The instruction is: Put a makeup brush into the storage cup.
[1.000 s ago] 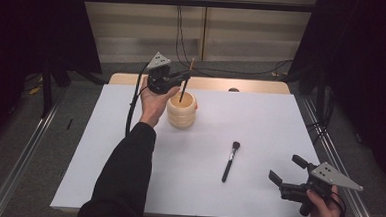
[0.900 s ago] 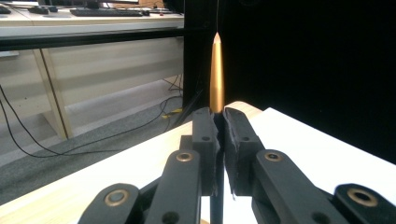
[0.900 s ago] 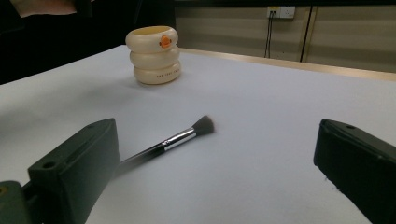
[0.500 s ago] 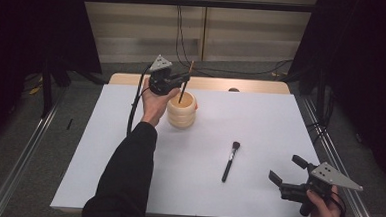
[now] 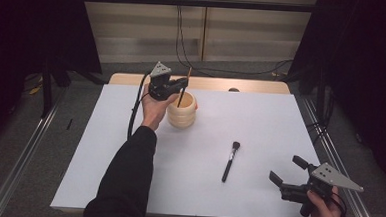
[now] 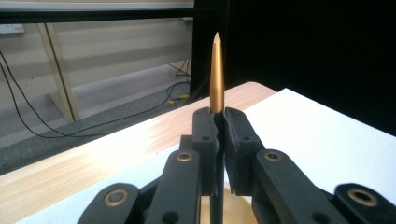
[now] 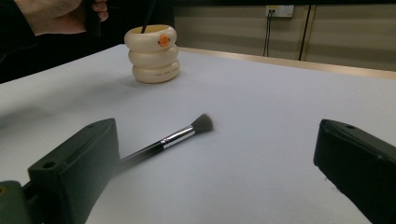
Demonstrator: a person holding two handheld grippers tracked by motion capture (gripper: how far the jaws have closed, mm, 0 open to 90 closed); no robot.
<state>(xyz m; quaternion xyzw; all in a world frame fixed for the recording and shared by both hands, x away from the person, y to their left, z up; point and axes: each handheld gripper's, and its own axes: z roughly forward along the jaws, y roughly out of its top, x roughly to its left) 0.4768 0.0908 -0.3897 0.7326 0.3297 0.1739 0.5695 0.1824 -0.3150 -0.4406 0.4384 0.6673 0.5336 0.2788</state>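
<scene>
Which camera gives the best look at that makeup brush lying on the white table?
The right gripper view: the makeup brush lies close ahead, so its bristles, silver ferrule and dark handle are plain. The high view shows the whole brush small, lying apart from the cream holder.

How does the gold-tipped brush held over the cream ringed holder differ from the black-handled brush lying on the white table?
The gold-tipped brush stands nearly upright, its lower end in the cream ringed holder; the black-handled brush lies flat on the white table. The left claw is shut on the first; the second lies untouched, ahead of the open right claw. Both are slender.
</scene>
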